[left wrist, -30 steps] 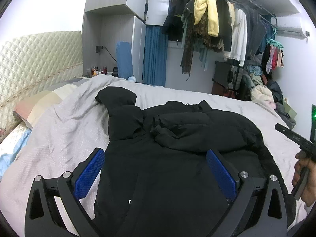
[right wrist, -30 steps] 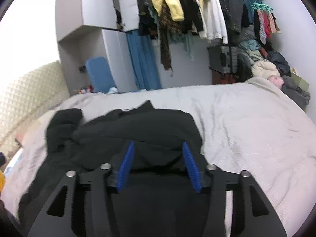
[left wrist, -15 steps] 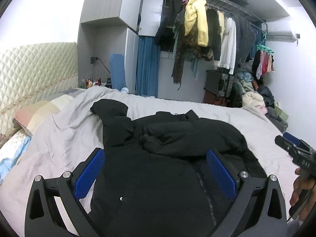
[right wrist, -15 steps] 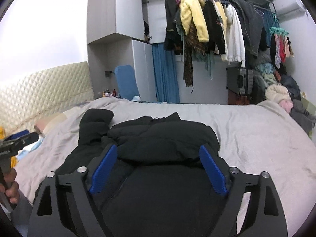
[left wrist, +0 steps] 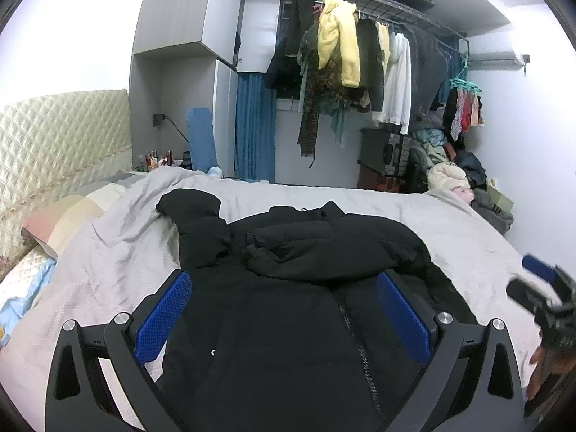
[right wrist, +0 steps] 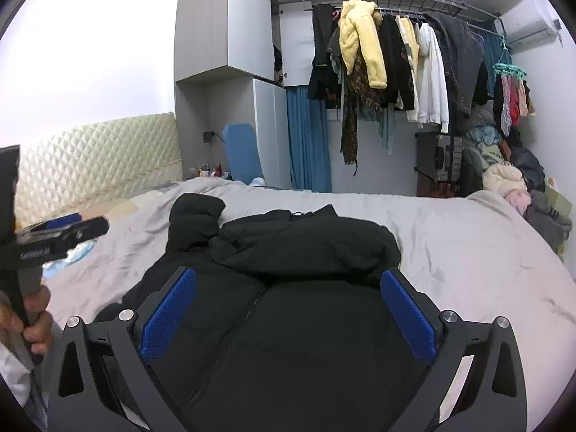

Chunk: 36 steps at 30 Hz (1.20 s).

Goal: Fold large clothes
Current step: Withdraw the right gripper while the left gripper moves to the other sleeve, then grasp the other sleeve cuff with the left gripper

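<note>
the black padded zip-front jacket [left wrist: 288, 309] lay front-up on the pale grey bedspread [left wrist: 118, 252], roughly mid-bed; its long axis ran from the cameras toward the far wardrobe wall, collar end pointing away, hem end nearest the grippers; one sleeve was folded across the chest, the other stuck out toward the cream quilted headboard [left wrist: 54, 144].

left wrist view caught stuff the other didn't: the striped pastel pillow [left wrist: 68, 216] under the headboard, and the right gripper [left wrist: 540, 288] blurred at the right edge with a hand [left wrist: 540, 370] under it; right wrist view gave the flip side, the left gripper [right wrist: 54, 237] poking in from the left with a hand [right wrist: 32, 320] on its handle, plus more bare bedspread on the right.

left gripper's blue ribbed pads [left wrist: 163, 318] stood wide apart, nothing pinched, just jacket seen beyond them; right gripper's jaws were opening, blue pads [right wrist: 169, 318] spread wide, jacket below them but not clamped.
</note>
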Tool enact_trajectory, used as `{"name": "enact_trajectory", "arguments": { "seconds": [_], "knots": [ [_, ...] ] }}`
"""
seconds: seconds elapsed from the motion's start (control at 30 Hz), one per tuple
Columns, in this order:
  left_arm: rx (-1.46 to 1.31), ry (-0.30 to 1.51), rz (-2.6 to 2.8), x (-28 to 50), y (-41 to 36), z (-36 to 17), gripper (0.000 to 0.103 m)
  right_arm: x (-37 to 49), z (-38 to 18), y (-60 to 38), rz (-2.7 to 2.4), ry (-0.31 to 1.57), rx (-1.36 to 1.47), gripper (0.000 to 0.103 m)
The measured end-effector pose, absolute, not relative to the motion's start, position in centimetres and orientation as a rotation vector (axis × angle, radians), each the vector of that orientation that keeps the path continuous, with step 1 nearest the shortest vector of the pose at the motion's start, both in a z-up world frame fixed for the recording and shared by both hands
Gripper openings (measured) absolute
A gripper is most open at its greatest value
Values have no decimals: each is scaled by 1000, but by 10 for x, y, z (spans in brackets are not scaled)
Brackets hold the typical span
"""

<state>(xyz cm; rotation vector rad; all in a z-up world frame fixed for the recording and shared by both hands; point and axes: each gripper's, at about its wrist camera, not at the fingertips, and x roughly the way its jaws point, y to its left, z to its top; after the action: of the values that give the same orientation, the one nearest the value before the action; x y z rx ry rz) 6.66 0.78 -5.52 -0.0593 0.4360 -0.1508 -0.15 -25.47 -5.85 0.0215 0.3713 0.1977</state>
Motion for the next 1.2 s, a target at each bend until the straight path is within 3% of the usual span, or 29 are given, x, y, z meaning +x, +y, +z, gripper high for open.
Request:
{"name": "enact_trajectory", "arguments": {
  "seconds": [0.33,0.67,1.0,1.2],
  "knots": [
    [-172,490,-159,118,50,-31,103,-13,-65,-260,198,365,58,103],
    [-209,694,-21,265,160,-22,103,3,-80,-272,137,424,103,103],
    [-478,755,-6,419,280,-75,103,26,-95,-265,107,466,131,103],
    [-753,796,-63,512,334,-147,102,57,-110,-263,51,532,149,103]
  ]
}}
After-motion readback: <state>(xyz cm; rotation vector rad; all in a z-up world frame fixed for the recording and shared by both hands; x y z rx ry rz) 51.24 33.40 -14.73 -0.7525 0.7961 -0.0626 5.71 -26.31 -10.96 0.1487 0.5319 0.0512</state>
